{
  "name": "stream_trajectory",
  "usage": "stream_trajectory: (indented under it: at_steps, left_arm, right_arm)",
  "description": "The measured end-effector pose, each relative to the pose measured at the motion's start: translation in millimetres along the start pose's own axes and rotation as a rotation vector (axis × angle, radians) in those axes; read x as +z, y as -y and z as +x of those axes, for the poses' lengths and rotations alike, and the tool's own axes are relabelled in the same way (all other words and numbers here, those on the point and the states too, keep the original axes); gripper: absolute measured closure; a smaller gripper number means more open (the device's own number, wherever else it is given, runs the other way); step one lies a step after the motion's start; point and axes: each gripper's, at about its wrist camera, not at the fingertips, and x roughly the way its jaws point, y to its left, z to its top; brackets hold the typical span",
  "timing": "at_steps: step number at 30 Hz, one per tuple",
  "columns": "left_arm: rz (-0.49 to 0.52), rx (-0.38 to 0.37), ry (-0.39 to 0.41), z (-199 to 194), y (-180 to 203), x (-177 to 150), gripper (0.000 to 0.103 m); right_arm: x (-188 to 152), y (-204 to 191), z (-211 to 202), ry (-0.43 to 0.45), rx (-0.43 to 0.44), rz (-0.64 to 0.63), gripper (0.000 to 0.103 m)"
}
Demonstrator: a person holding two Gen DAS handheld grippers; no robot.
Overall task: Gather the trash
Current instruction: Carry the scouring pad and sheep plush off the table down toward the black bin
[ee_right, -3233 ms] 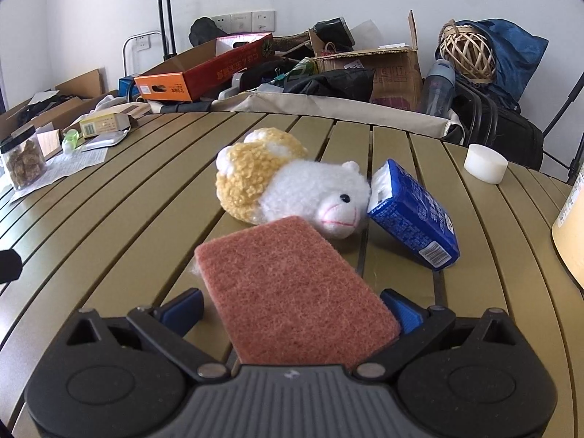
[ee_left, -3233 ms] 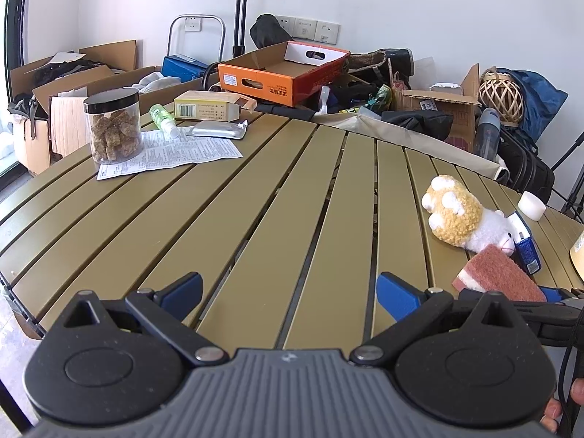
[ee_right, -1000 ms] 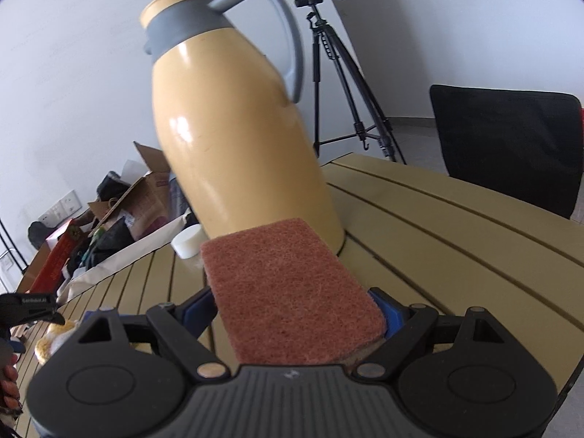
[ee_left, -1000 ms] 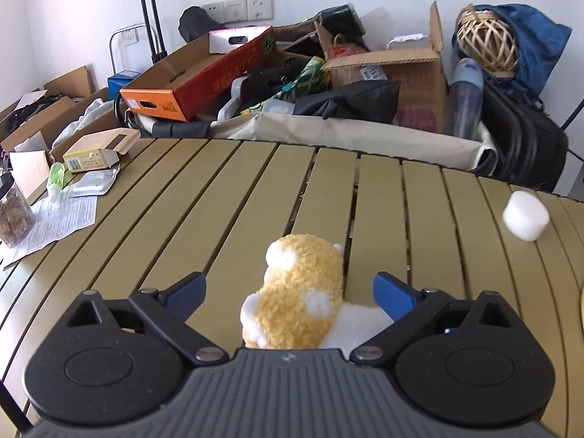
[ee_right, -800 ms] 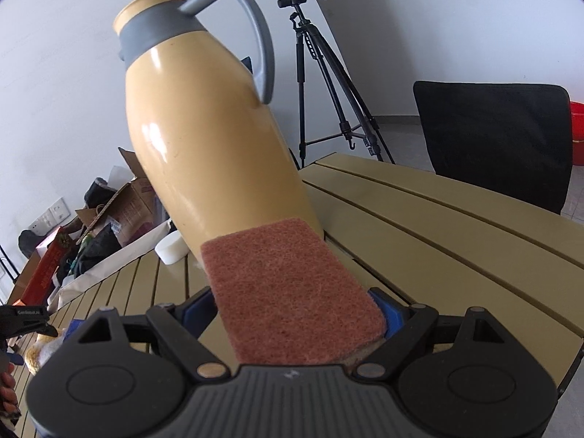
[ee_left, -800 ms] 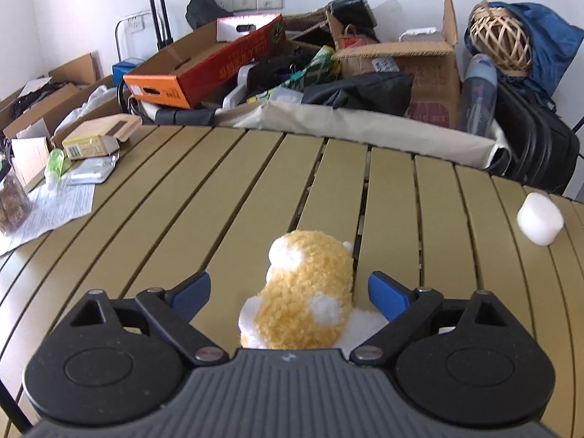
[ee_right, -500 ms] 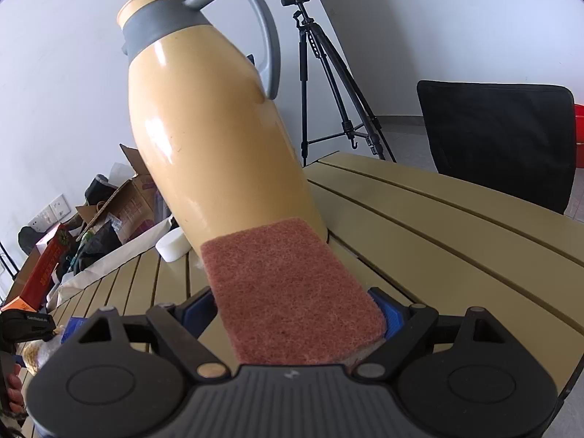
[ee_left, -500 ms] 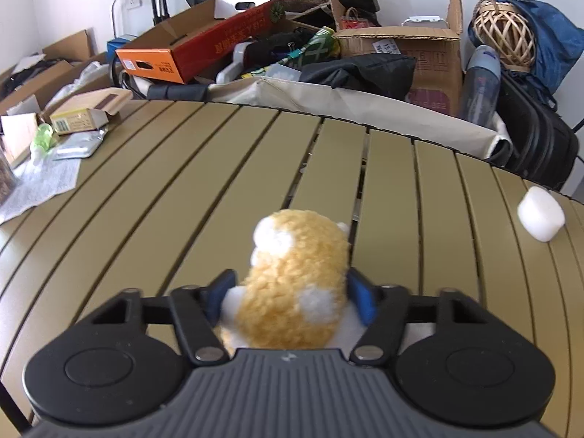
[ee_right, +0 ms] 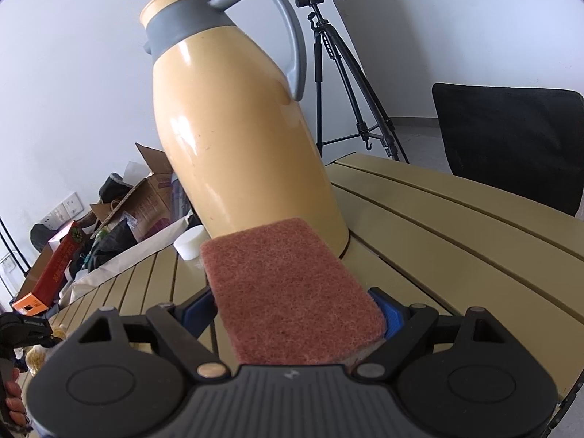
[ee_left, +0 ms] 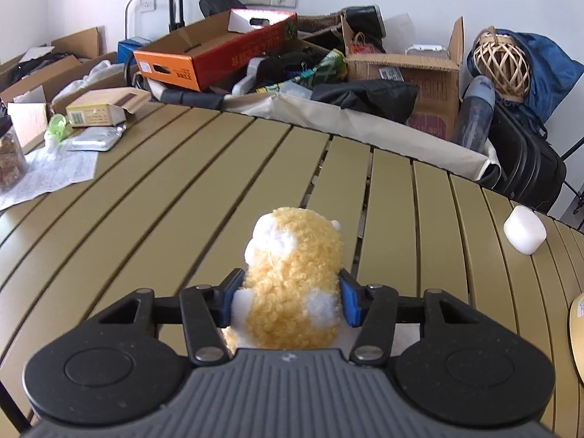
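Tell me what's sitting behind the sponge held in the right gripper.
A tall yellow thermos jug stands on the slatted table right behind the sponge. A white round lid sits left of it. The sponge covers the jug's base front.

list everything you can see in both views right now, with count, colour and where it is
plush toy: 1, yellow and white, on the table between the left gripper's pads
scouring pad: 1, reddish brown, clamped in the right gripper
thermos jug: 1, tan with grey collar and handle, upright on the table just past the pad
white cap: 1, white, near the table's right edge
slatted table: 1, olive
small carton: 1, tan, far left of the table
printed sheet: 1, white, far left
orange box: 1, orange-red, in the clutter behind the table
wicker ball: 1, beige, back right
tripod: 1, black, behind the jug
chair: 1, black, beyond the table
left gripper: 1, black with blue pads, closing on the toy
right gripper: 1, black with blue pads
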Motion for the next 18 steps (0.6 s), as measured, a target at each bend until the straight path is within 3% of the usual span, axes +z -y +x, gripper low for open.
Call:
stream_trajectory:
  at_steps: [18]
  left_arm:
    - [0.016, -0.024, 0.082, -78, -42, -25, 0.049]
  right_arm:
    - [-5, -13, -21, 0.011, 0.099, -0.03, 0.015]
